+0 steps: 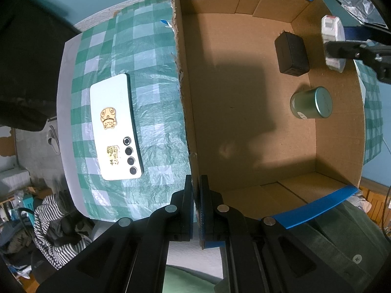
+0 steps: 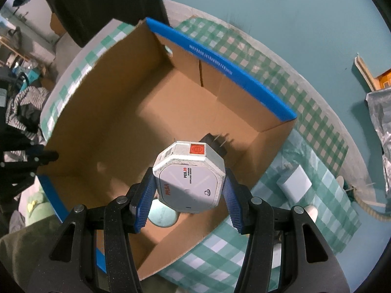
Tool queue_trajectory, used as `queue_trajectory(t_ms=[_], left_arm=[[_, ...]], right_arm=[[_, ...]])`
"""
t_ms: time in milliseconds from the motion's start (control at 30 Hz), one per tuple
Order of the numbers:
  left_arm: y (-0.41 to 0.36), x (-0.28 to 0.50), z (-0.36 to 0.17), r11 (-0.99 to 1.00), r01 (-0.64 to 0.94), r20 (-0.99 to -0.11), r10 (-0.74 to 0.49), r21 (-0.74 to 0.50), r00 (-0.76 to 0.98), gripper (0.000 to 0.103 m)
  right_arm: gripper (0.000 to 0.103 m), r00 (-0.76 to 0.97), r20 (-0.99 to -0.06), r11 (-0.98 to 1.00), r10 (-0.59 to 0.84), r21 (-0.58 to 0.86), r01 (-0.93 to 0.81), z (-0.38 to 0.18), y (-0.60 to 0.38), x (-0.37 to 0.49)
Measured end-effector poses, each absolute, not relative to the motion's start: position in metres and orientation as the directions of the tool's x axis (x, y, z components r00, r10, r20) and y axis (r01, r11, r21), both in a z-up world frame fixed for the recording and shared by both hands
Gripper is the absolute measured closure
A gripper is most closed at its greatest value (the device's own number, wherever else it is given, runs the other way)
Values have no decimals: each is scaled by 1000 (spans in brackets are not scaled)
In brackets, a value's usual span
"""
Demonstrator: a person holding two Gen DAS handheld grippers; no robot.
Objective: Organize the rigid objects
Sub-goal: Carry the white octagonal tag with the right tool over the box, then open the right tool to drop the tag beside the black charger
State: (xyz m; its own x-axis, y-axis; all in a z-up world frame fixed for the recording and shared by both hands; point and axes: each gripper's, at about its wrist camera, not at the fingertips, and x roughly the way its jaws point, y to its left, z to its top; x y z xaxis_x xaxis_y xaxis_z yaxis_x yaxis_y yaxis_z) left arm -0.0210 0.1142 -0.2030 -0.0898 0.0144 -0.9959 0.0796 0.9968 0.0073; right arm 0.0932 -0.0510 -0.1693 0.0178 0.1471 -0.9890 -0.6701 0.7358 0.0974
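An open cardboard box (image 1: 246,122) with blue edges stands on the green checked cloth. My left gripper (image 1: 196,195) is shut on the box's near left wall. Inside the box lie a black charger block (image 1: 292,53) and a green round tin (image 1: 311,102). My right gripper (image 2: 188,190) is shut on a white octagonal box (image 2: 189,183) with a red label, held above the cardboard box (image 2: 117,122) near its right side. In the left wrist view that white octagonal box (image 1: 331,41) hangs over the box's right wall. The tin (image 2: 162,213) and the charger (image 2: 215,142) show beneath it.
A white phone (image 1: 113,127) with gold stickers lies face down on the cloth left of the box. A small white adapter (image 2: 294,186) rests on the cloth right of the box. Striped clothing (image 1: 56,224) lies beyond the table edge. Crinkled foil (image 2: 381,122) lies at the right.
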Motion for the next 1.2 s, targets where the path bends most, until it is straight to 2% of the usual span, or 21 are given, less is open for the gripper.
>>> queue_trajectory(t_ms=[367, 1200], left_arm=[[113, -22, -204, 997, 83, -996, 14, 7, -92, 99], [113, -25, -205, 995, 95, -995, 18, 9, -94, 99]], right_arm=[[49, 18, -994, 760, 109, 71, -646, -184, -55, 92], [45, 95, -983, 823, 157, 78, -562, -134, -86, 96]])
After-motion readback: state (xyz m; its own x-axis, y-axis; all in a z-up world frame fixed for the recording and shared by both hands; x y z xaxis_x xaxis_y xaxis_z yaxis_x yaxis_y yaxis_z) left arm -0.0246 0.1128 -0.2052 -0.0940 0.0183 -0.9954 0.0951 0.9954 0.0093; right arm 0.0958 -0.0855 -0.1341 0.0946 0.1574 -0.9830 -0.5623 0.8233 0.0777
